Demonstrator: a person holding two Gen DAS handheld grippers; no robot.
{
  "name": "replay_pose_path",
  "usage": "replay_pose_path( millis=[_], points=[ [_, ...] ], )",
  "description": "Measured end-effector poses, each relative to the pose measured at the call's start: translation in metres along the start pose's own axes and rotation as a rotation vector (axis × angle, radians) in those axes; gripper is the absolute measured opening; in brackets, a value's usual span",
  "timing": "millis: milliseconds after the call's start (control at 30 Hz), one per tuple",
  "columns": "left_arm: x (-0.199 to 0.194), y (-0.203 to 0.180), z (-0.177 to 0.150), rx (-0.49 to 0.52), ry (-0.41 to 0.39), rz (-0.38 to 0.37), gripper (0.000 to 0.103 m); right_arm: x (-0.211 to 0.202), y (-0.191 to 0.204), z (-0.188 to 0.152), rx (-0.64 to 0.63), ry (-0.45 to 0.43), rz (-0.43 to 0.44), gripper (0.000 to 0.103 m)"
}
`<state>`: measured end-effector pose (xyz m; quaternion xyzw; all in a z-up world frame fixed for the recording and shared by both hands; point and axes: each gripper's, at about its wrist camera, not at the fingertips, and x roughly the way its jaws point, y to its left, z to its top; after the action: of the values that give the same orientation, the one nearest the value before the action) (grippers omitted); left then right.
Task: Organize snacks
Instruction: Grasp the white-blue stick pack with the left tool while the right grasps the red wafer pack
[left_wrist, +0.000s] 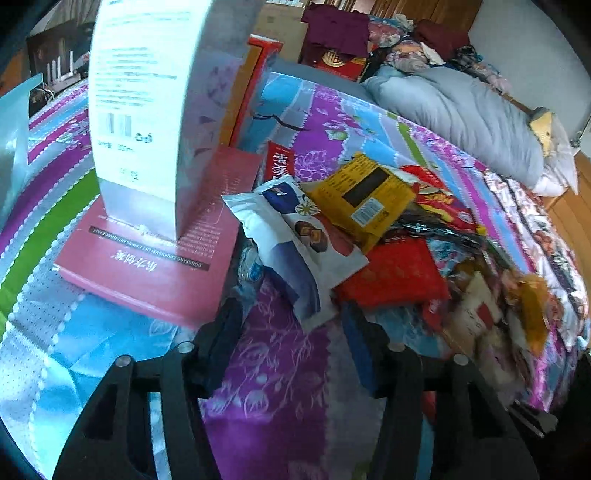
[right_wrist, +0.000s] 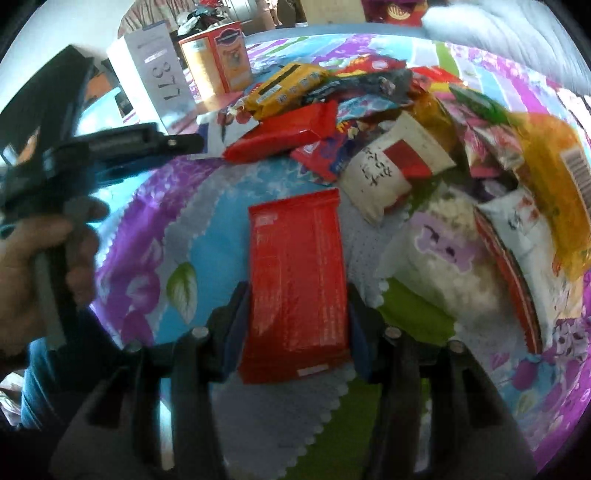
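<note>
**Red snack packet being pinched by the right gripper**

Red foil is being gripped on both long edges: a flat red snack packet (right_wrist: 297, 280) is being held between the blue pads of the right gripper (right_wrist: 295, 314), whose jaws are being pressed against its sides. The packet's long axis is being kept in line with the fingers, its far sealed end pointing away from the camera toward the snack pile (right_wrist: 369, 122), its near end lying back between the fingers. It is being held over the floral bedsheet (right_wrist: 155, 206), apart from the pile.

The left gripper (left_wrist: 291, 332) is being held with its jaws partly spread and nothing pinched between them; only purple sheet is being framed there. Its tips are being pointed at the near corner of a white-and-blue cookie packet (left_wrist: 295, 240), which is lying at the edge of the heap, just below a yellow packet (left_wrist: 364, 195); whether a pad is touching it cannot be told. A pink flat box (left_wrist: 147, 266) is lying to the left, with a tall white box (left_wrist: 147, 110) standing on it.

In the right wrist view, the left gripper is being grasped by a hand (right_wrist: 33, 266).
</note>
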<state>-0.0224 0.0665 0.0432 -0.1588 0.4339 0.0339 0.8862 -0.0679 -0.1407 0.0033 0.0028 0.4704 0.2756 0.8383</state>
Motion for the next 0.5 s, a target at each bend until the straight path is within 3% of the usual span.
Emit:
replay_pose_path(
  millis=[233,267,367,400,500],
  points=[
    [0.015,-0.010,0.005,0.023,-0.032,0.074,0.066,0.004,0.000,-0.001,-0.021,-0.001,0.011,0.055],
    [0.017,-0.011,0.007,0.031,-0.033,0.090,0.062,0.004,-0.001,-0.001,-0.019,-0.002,0.015,0.055],
    [0.019,-0.008,0.009,0.034,-0.021,0.103,0.021,0.002,-0.003,-0.002,-0.003,-0.011,0.018,0.050],
    [0.018,-0.008,0.008,0.039,-0.023,0.111,0.016,0.000,-0.004,-0.003,0.005,-0.017,0.018,0.050],
    [0.011,-0.003,0.004,0.047,-0.021,0.088,0.013,-0.004,-0.006,-0.004,0.024,-0.033,0.017,0.049]
  ],
)
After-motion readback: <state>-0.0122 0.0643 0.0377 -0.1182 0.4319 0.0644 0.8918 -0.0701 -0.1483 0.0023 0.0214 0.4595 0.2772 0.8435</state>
